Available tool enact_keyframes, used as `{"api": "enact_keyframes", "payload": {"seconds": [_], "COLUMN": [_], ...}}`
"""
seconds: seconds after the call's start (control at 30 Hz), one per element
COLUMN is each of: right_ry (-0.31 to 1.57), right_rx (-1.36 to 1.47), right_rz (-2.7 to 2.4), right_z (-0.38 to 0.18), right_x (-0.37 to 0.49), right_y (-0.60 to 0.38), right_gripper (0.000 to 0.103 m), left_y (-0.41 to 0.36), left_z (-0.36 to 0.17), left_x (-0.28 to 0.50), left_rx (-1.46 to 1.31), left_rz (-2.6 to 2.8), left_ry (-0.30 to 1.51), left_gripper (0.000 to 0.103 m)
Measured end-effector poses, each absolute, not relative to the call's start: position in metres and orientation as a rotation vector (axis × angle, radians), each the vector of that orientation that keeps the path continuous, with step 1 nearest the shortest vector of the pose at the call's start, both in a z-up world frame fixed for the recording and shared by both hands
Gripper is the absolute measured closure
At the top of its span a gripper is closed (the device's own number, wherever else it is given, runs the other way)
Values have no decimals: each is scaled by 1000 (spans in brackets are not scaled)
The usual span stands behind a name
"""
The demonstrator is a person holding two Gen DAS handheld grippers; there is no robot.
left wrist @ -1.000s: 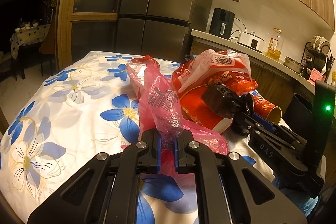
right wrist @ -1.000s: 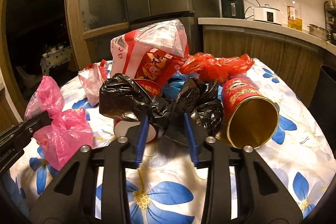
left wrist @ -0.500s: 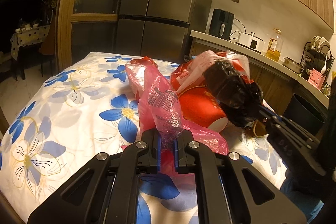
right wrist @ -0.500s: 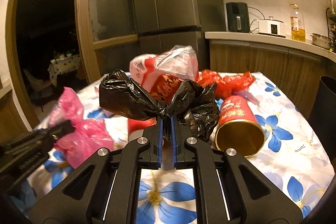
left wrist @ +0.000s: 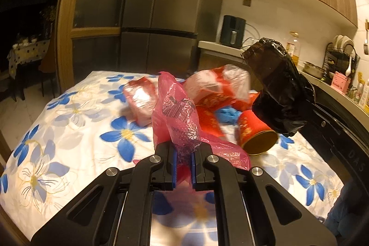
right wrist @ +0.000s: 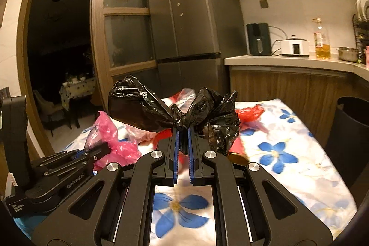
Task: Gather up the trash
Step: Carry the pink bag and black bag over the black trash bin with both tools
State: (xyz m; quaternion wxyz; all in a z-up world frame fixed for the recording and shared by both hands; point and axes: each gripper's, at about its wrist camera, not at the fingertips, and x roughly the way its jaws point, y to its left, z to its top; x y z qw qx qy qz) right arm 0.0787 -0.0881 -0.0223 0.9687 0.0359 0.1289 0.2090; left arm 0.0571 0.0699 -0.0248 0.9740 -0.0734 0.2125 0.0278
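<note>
My left gripper (left wrist: 183, 155) is shut on a crumpled pink plastic bag (left wrist: 177, 117), which stands up from the flowered tablecloth (left wrist: 69, 130). My right gripper (right wrist: 182, 130) is shut on the twisted middle of a black plastic bag (right wrist: 147, 112) and holds it in the air above the table. In the left wrist view that black plastic bag (left wrist: 279, 89) hangs at the right, above a red paper cup (left wrist: 256, 133) lying on its side. Behind them lie red and white snack wrappers (left wrist: 214, 89) and a blue scrap (left wrist: 227, 114).
A dark bin (right wrist: 350, 130) stands off the table's right edge. A counter (right wrist: 288, 61) with appliances and an oil bottle runs along the back right. A tall grey fridge (right wrist: 191, 22) and a wooden glass door stand behind the table.
The right gripper closed on the black bag and lifted it off the table, up and to the right. The left gripper kept its hold on the pink bag and rose slightly.
</note>
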Motion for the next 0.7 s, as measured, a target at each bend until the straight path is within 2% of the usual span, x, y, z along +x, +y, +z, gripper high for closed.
{"api": "enact_keyframes", "payload": {"seconds": [0.37, 0.7], "right_ry": [215, 162], "right_rx": [68, 83], "right_rz": [217, -51], "right_z": [-9, 9], "right_x": [71, 98], "right_y": [-173, -292], "right_gripper": [96, 96], "left_y": [-16, -144], "left_z": [12, 45], "left_x": [82, 143], "left_rx": [-60, 0], "left_rz": [-116, -333], "left_ry": [346, 264], "left_gripper": [94, 94]}}
